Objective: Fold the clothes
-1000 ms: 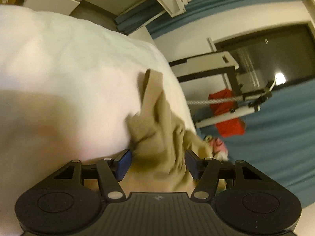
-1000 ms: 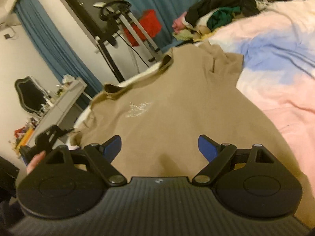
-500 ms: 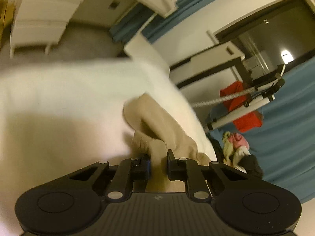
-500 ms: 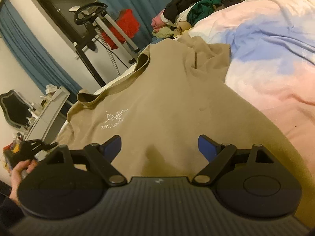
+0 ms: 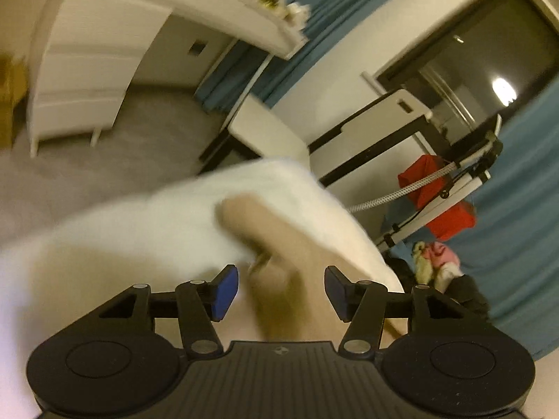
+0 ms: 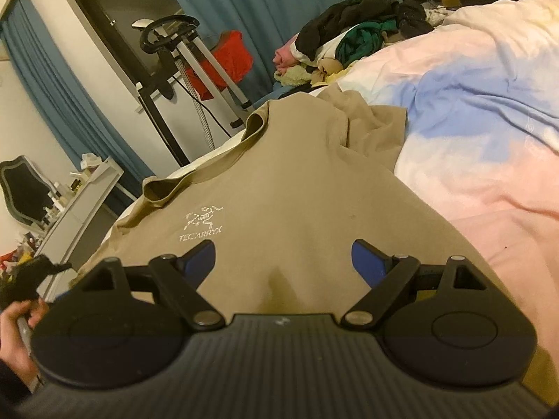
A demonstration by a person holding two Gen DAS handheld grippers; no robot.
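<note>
Both grippers, left gripper [image 5: 281,291] and right gripper [image 6: 283,262]: black ribbed plastic, blue pads, silver screws. Bare hand [image 6: 15,335] lower left.

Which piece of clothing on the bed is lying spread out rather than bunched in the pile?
The tan t-shirt with the white chest logo, spread out before the open right gripper; the others sit heaped in the clothes pile behind it.

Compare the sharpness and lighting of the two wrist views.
Left wrist view: motion-blurred, the tan shirt and white bedding smeared, with lamp glare in the dark window. Right wrist view: sharp, the shirt's logo legible, dim warm light, fisheye bending the curtains.
</note>
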